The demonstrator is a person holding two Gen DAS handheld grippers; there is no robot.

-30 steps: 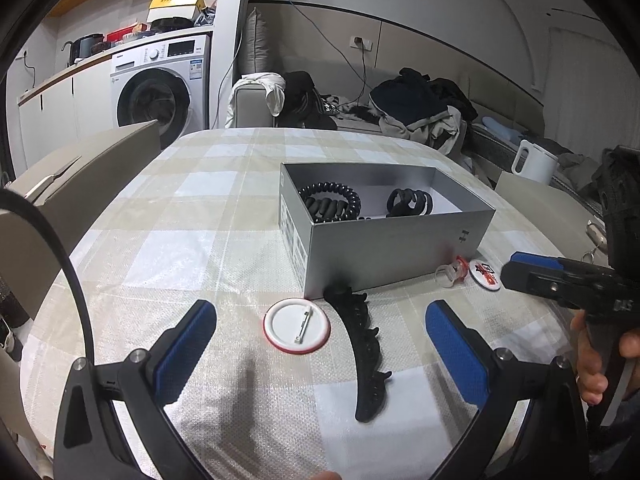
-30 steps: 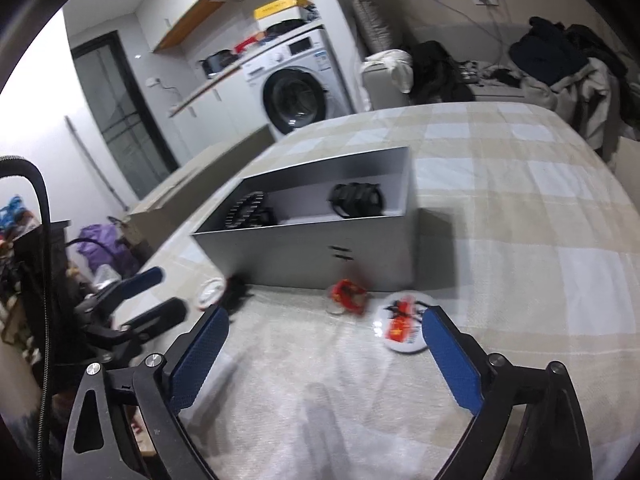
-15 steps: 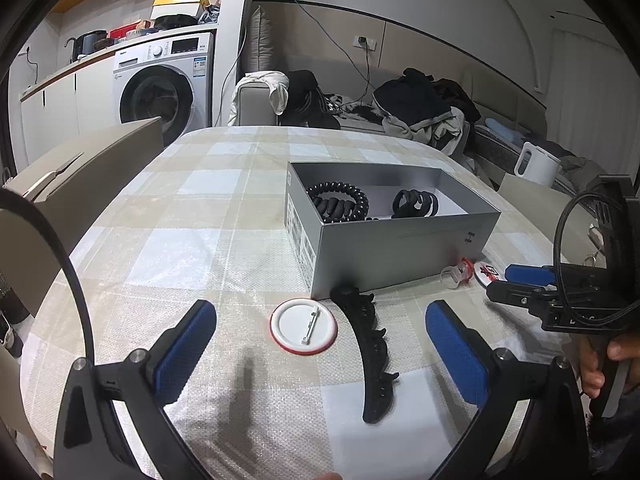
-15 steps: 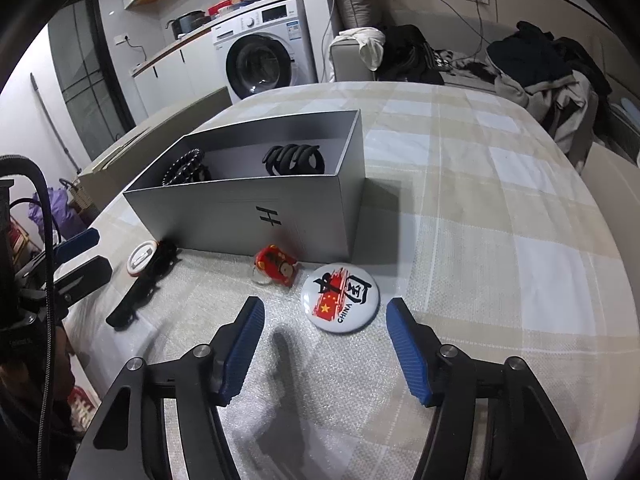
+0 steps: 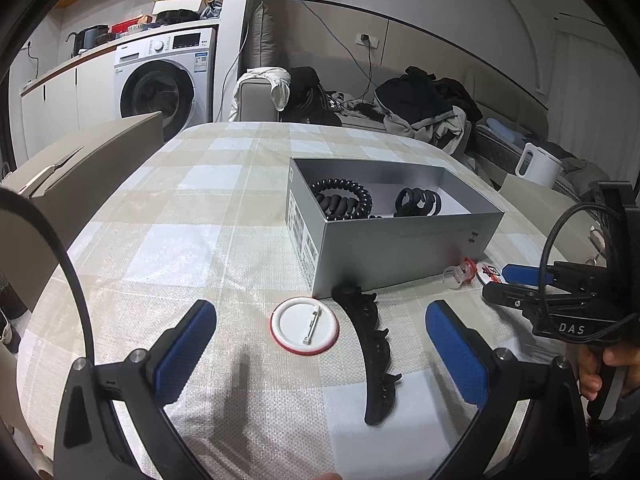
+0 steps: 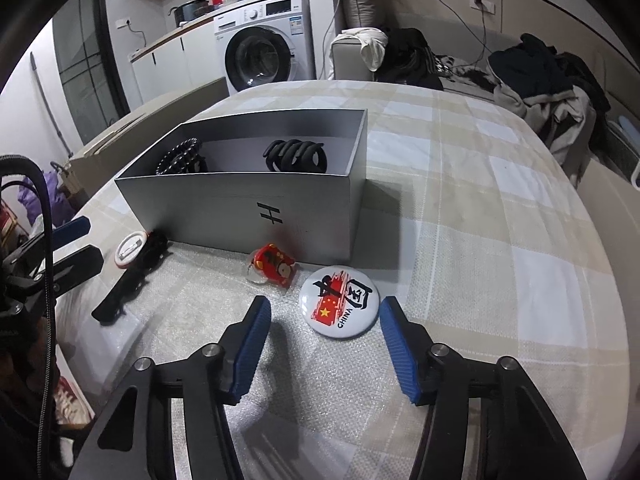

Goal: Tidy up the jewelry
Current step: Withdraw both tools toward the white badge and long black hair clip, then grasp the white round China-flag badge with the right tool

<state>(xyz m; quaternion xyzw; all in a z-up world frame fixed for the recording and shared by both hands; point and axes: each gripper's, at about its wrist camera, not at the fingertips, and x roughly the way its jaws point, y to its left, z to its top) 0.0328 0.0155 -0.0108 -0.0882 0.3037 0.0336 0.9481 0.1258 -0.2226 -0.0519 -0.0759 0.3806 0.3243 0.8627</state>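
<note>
My right gripper [image 6: 324,340] has swung down to the flag badge [image 6: 339,301] at the table's near edge, jaws closing (nothing gripped yet); left gripper [image 5: 320,344] gapes, idle.

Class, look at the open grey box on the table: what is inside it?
Inside the grey box lie a black spiral hair tie and a black coiled hair tie on its white floor. The near wall hides the floor just behind it, so anything there is unseen.
</note>
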